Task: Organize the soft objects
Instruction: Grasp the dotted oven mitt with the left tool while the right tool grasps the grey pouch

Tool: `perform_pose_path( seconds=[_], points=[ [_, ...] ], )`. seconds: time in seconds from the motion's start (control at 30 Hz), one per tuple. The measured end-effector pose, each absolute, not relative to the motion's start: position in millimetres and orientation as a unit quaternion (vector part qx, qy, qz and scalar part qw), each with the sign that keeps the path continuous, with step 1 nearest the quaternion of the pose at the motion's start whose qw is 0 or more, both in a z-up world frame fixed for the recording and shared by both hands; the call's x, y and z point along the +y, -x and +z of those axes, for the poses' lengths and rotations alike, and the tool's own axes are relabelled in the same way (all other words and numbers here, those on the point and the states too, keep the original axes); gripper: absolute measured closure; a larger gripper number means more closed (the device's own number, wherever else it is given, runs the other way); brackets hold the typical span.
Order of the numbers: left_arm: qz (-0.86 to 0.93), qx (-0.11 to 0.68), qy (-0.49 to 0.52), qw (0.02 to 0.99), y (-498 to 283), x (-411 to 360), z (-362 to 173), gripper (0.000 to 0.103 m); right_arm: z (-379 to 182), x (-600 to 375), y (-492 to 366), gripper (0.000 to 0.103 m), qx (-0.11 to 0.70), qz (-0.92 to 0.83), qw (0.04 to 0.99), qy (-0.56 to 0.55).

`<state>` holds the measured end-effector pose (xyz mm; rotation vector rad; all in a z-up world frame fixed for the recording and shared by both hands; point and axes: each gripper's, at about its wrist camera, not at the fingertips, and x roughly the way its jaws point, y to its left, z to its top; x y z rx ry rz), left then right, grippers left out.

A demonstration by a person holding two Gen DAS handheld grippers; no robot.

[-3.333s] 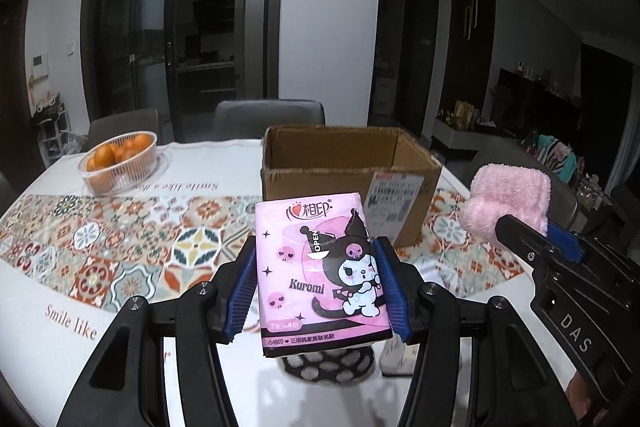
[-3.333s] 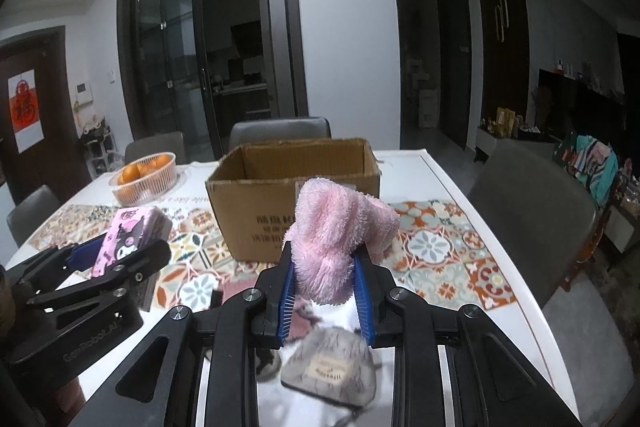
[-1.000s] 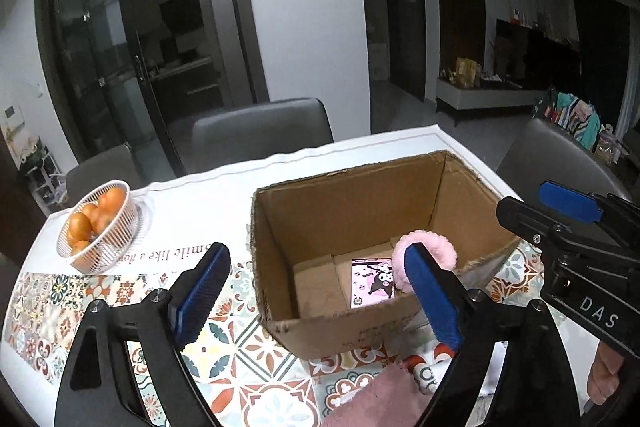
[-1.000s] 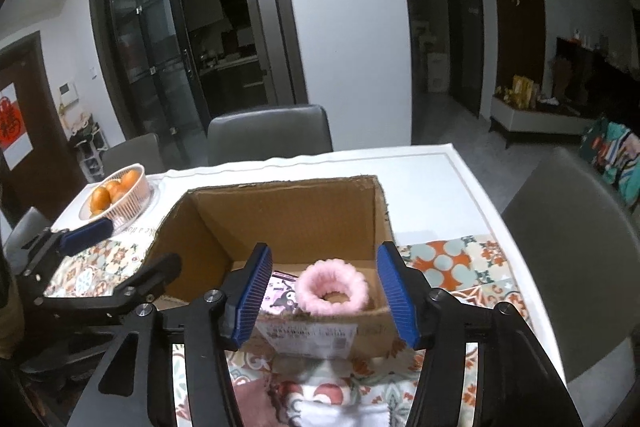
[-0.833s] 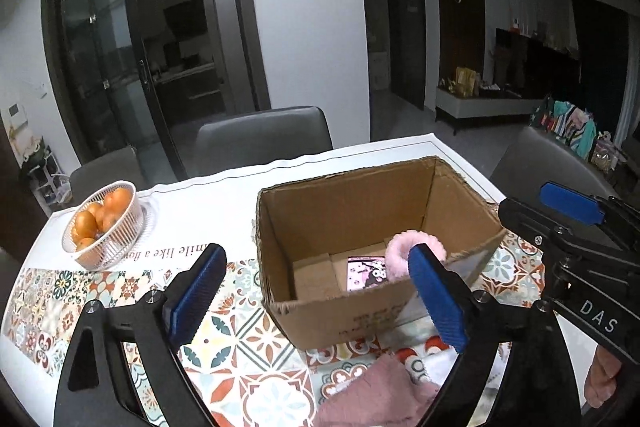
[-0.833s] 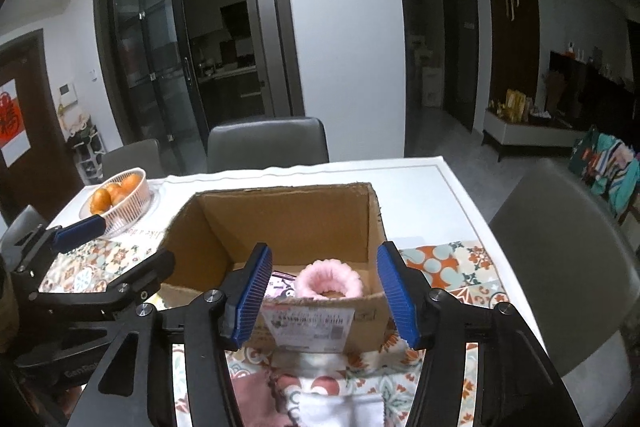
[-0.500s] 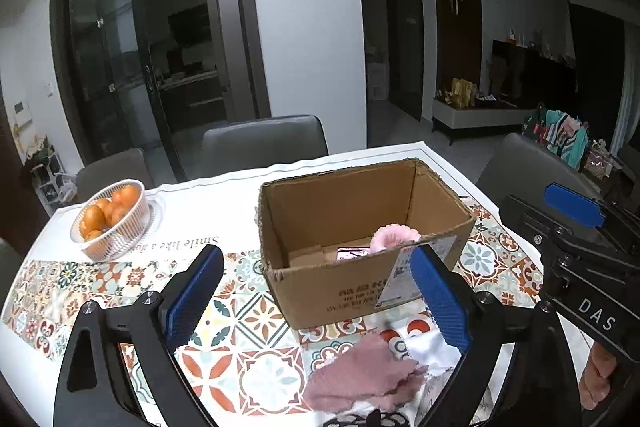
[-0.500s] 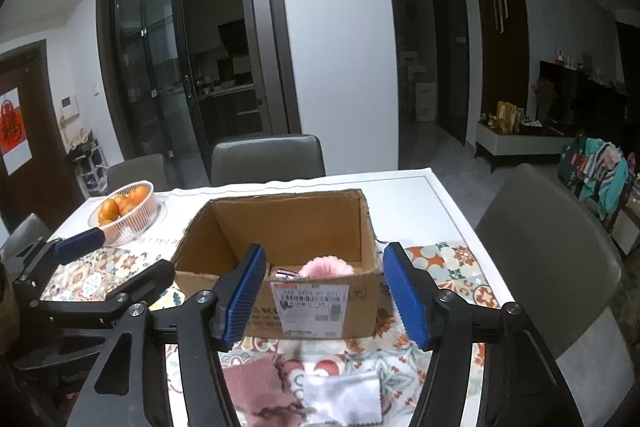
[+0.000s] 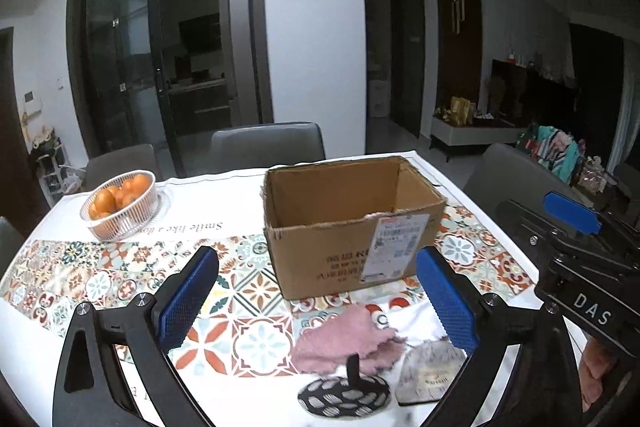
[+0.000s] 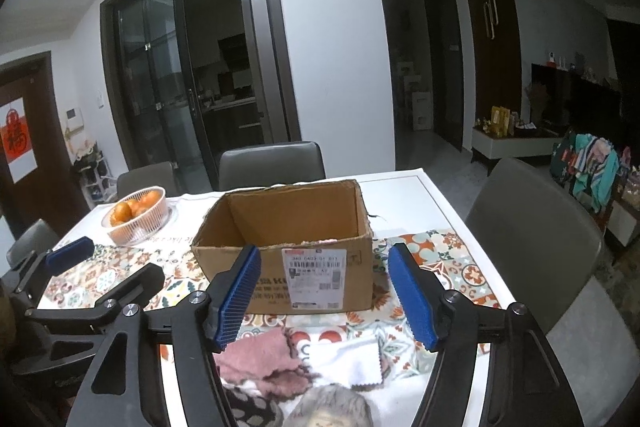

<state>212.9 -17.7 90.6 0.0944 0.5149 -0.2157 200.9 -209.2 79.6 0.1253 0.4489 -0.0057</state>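
An open cardboard box (image 9: 352,227) stands on the table; it also shows in the right wrist view (image 10: 296,251). A sliver of pink fluff (image 9: 374,215) shows over its front rim. In front of it lie a pink cloth (image 9: 344,341), a white cloth (image 10: 346,357), a grey knit hat (image 9: 430,371) and a black-and-white patterned item (image 9: 344,393). My left gripper (image 9: 316,303) is open and empty, above the pile. My right gripper (image 10: 326,301) is open and empty, in front of the box.
A white basket of oranges (image 9: 120,199) sits at the table's far left. Grey chairs (image 9: 266,147) stand behind the table and one (image 10: 532,227) at its right side. A patterned runner (image 9: 100,267) crosses the table.
Both grippers have let go of the tissue pack and pink fluffy item, which now lie in the box. Both have since pulled back and lower, open, bringing the cloth pile into view.
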Motion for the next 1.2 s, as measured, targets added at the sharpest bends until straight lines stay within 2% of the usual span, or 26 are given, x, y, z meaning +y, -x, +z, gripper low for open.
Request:
perform_pose_path(
  seconds=[0.1, 0.43, 1.2],
  points=[
    [-0.109, 0.251, -0.052, 0.96, -202, -17, 85, 0.001, 76, -207, -190, 0.031, 0.218, -0.008, 0.974, -0.053],
    [-0.107, 0.248, -0.055, 0.961, -168, -12, 61, 0.001, 52, -203, -162, 0.031, 0.242, -0.006, 0.969, -0.043],
    [-0.128, 0.328, -0.052, 0.934, -158, -19, -12, 0.0, 0, -207, -146, 0.031, 0.321, 0.0, 0.946, -0.047]
  ],
)
